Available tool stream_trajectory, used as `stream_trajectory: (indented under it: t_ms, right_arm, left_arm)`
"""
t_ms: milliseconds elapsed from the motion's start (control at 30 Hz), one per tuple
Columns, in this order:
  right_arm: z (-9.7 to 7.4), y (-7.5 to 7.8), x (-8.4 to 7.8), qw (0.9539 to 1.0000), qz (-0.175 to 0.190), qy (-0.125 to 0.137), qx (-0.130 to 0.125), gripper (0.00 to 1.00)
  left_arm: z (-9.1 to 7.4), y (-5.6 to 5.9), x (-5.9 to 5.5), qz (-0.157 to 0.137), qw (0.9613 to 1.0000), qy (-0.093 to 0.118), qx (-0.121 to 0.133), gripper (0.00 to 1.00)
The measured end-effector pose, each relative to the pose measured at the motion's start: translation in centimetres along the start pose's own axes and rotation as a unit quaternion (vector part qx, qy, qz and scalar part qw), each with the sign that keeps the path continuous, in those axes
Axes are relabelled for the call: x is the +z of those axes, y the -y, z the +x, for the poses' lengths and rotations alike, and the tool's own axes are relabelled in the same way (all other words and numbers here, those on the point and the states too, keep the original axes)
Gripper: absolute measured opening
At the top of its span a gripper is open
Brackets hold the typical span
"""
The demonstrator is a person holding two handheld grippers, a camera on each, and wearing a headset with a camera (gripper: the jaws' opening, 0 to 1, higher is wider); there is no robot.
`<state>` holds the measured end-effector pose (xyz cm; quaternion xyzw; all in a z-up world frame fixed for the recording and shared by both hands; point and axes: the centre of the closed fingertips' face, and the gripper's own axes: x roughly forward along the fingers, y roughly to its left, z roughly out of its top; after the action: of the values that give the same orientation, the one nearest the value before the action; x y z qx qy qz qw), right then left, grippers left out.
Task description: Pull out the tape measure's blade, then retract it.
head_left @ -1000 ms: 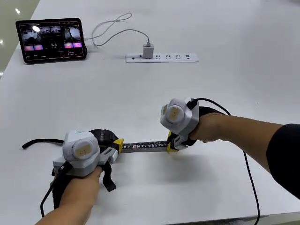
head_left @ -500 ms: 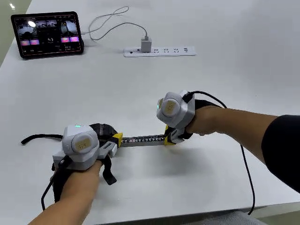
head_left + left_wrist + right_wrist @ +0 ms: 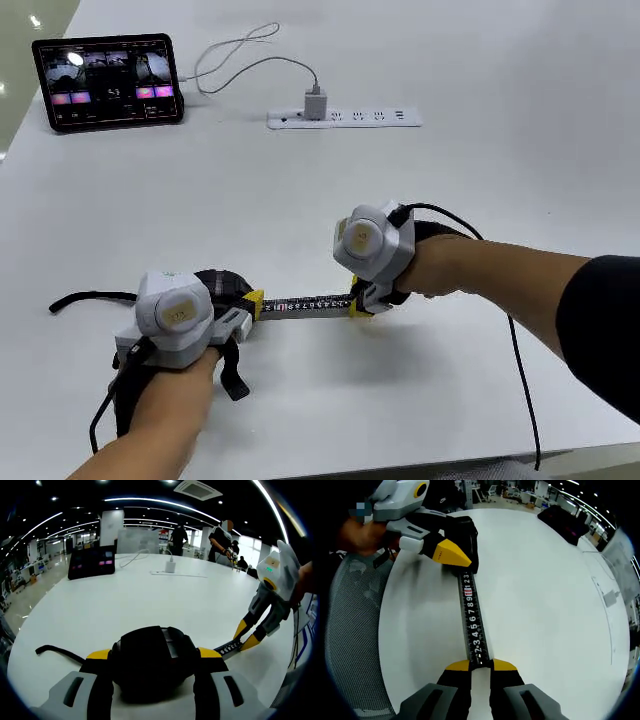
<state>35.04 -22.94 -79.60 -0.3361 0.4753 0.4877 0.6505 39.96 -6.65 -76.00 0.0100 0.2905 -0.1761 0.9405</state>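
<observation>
Since the earlier frames, the right gripper has closed in a little on the left gripper. The run of blade exposed between them reads slightly shorter. From this I judge that the pull-out step is done and the retract step is in hand.

Current state:

1. Left jaws: clamped on the black tape measure case, one yellow tip on each flank. The case sits between the jaws on the white worktop. Its black strap trails out past the left-hand jaw.
2. Right jaws: pinched nearly together on the free end of the blade. In the right gripper view the blade runs straight ahead from between the tips to the mouth of the case. The tips cover the end hook, so I cannot see it.
3. Blade: printed face up, straight, no twist, low over the worktop. I cannot tell whether it touches the surface.

Next move, as I judge it:

- Hold the left jaws firm so the case does not slide toward the right jaws.
- Carry the right jaws straight along the blade line toward the case mouth, feeding the blade in at a controlled pace.
- Keep the right jaws in line with the mouth; an offset to either side would likely buckle the blade.
- Open the right jaws only when their tips stand just beside the mouth. An early release would probably let the spring snap the blade home.
</observation>
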Motion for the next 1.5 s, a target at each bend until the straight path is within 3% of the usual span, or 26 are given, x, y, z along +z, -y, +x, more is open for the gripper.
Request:
stream_trajectory:
  t_ms: [933,1500]
  right_arm:
    - [0.3,-0.2,1.0,0.9998,-0.008,-0.019,0.0,0.09]
    - [0.7,-0.2,1.8,0.9998,-0.01,-0.014,0.003,0.09]
  left_arm:
    - [0.0,0.0,0.0,0.001,1.0,0.003,0.001,0.61]
    - [0.1,0.0,0.0,0.001,1.0,0.001,0.0,0.61]
